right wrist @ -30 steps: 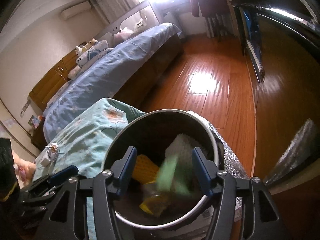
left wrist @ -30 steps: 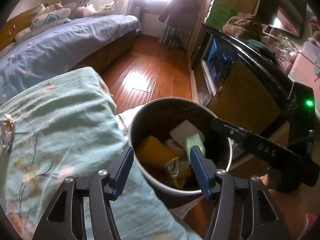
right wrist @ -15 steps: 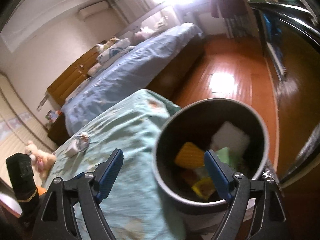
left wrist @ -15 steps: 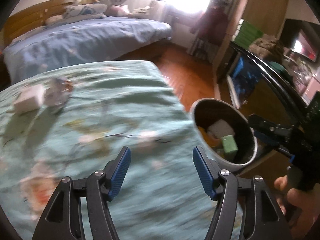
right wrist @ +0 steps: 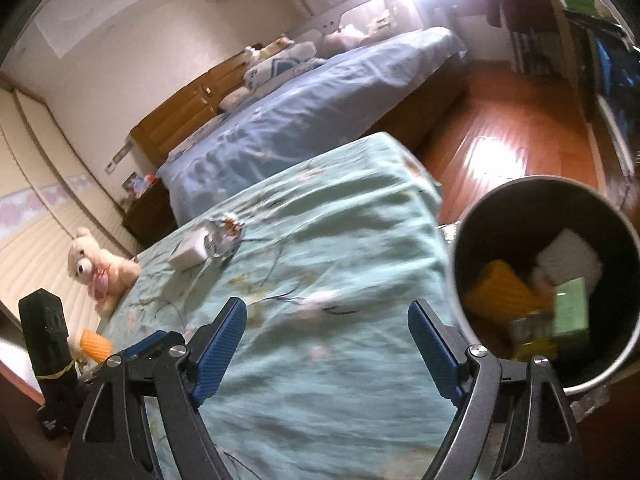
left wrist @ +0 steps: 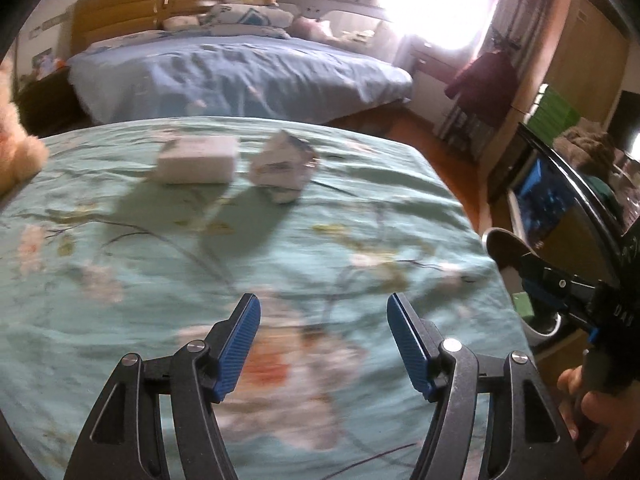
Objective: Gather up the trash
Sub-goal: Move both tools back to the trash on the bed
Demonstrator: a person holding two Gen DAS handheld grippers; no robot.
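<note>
Bed surface, teal floral cover (left wrist: pixel 280 248): the largest item in both views. A second earlier both cameras had looked down into the bin; by this moment both had swung out over the cover, and the motion blurred it.

Trash bin, round, metal-rimmed (right wrist: pixel 624 344): stood off the cover's right edge, on the floor side. It held a yellow ribbed piece (right wrist: pixel 504 292), a white pad (right wrist: pixel 568 260) and a green packet (right wrist: pixel 572 312). A second before, the green packet had been falling between the right fingers; it now lay inside, so that drop was judged complete.

Left gripper (left wrist: pixel 324 344): jaws spread wide, nothing between them, aimed across the cover at the remaining litter.

Right gripper (right wrist: pixel 328 352): jaws likewise wide and empty, low over the near cover, with the bin just to its right.

Plush bear (right wrist: pixel 100 268): sat at the far left edge of the cover; probably not trash.

White box (left wrist: pixel 196 164): lay on the far part of the cover, well apart from both grippers.

Crumpled wrapper (left wrist: pixel 284 172): lay just beside the box, on its right; whether they touched could not be told.

Yellow ribbed object (right wrist: pixel 96 344): lay at the left edge, partly hidden.

Judgement: collection was partly done; box and wrapper remained, and the left gripper seemed better placed to reach them.
</note>
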